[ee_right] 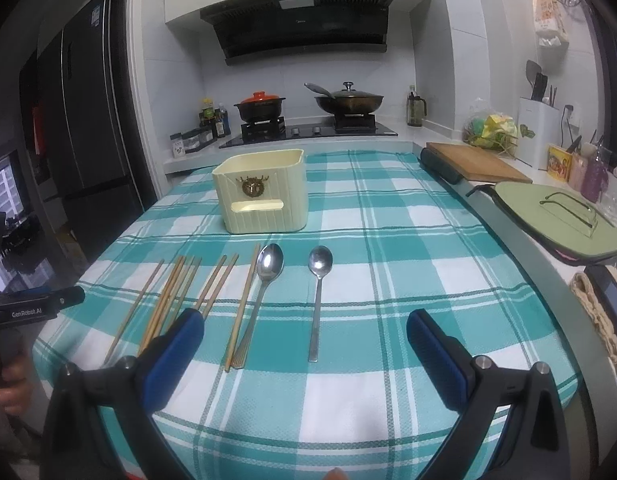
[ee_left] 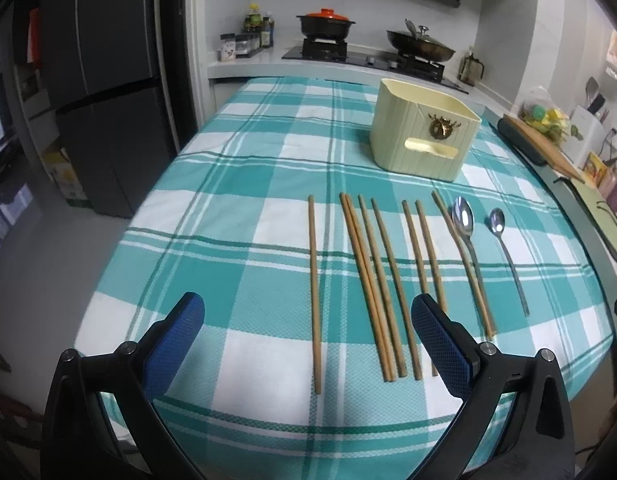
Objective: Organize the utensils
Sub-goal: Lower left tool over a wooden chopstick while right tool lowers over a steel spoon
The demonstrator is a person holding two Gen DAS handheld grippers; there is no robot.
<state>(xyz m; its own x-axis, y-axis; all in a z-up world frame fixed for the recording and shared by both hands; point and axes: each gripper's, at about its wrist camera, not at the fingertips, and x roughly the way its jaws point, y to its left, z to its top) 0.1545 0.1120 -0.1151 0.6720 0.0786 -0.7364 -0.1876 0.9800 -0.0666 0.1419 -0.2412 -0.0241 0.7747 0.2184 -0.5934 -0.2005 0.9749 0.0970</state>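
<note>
A cream utensil holder (ee_right: 262, 192) with a gold deer-head ornament on its front is stood toward the far side of the surface (ee_right: 408, 240), which is covered by a teal-and-white checked cloth; nothing can be seen rising above its rim, and its inside is not shown. Nearer than the holder, wooden chopsticks (ee_left: 372, 280) are laid out in a row, running near to far: one alone at the left, then a cluster of four, then a pair, then one more lying against the handle of the larger spoon (ee_right: 268, 268). The smaller spoon (ee_right: 318, 276) is set apart to the right, bowl pointing far. The left gripper (ee_left: 308, 336) is held low over the near ends of the chopsticks, its jaws spread wide with nothing between them. The right gripper (ee_right: 304, 340) is held over the near edge, around the smaller spoon's handle end in view, jaws likewise wide apart and holding nothing.
</note>
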